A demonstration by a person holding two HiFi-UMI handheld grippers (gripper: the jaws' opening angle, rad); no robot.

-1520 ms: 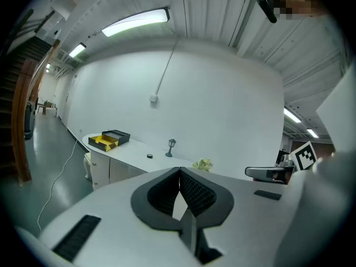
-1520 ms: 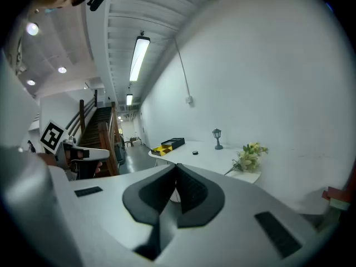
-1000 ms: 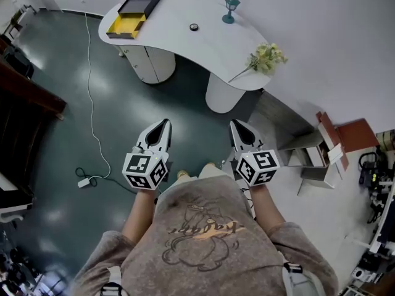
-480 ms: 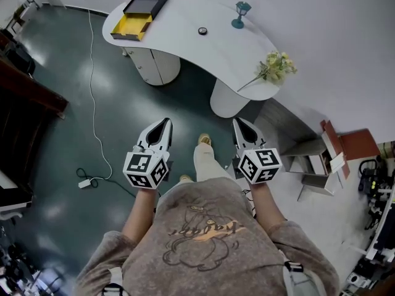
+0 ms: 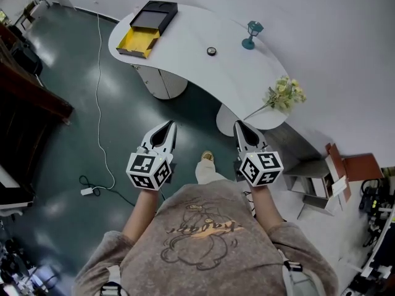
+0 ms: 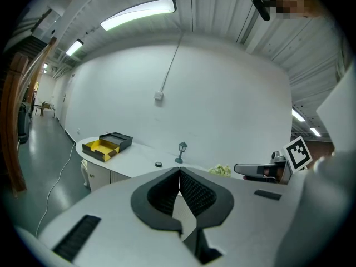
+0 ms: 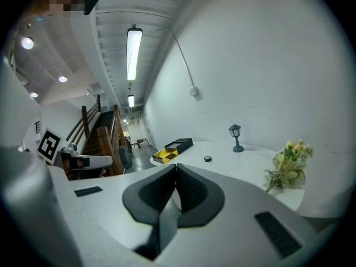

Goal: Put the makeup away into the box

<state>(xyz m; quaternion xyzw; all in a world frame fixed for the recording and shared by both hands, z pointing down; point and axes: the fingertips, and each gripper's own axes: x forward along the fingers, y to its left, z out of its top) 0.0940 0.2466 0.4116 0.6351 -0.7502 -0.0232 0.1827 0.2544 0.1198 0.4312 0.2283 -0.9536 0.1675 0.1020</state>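
A small round black makeup compact [image 5: 212, 52] lies near the middle of the curved white table [image 5: 185, 42]. The open black box with a yellow inside [image 5: 147, 28] sits at the table's far left end; it shows as the box [image 6: 107, 146] in the left gripper view and the box [image 7: 172, 149] in the right gripper view. The compact [image 6: 158, 164] and the compact [image 7: 207, 159] appear small in both gripper views. My left gripper [image 5: 168, 126] and right gripper [image 5: 239, 126] are shut and empty, held side by side over the floor, well short of the table.
A small teal lamp figurine [image 5: 251, 33] and a spray of yellow-green flowers [image 5: 282, 95] stand on the table's right part. White cabinets [image 5: 162, 81] support it. A white cable [image 5: 99, 91] runs across the dark floor. Shelving and a red-brown box [image 5: 352, 165] sit at right.
The table has drawn closer and shifted right in the head view as I walk toward it. Both grippers stay shut and keep their pose ahead of me.
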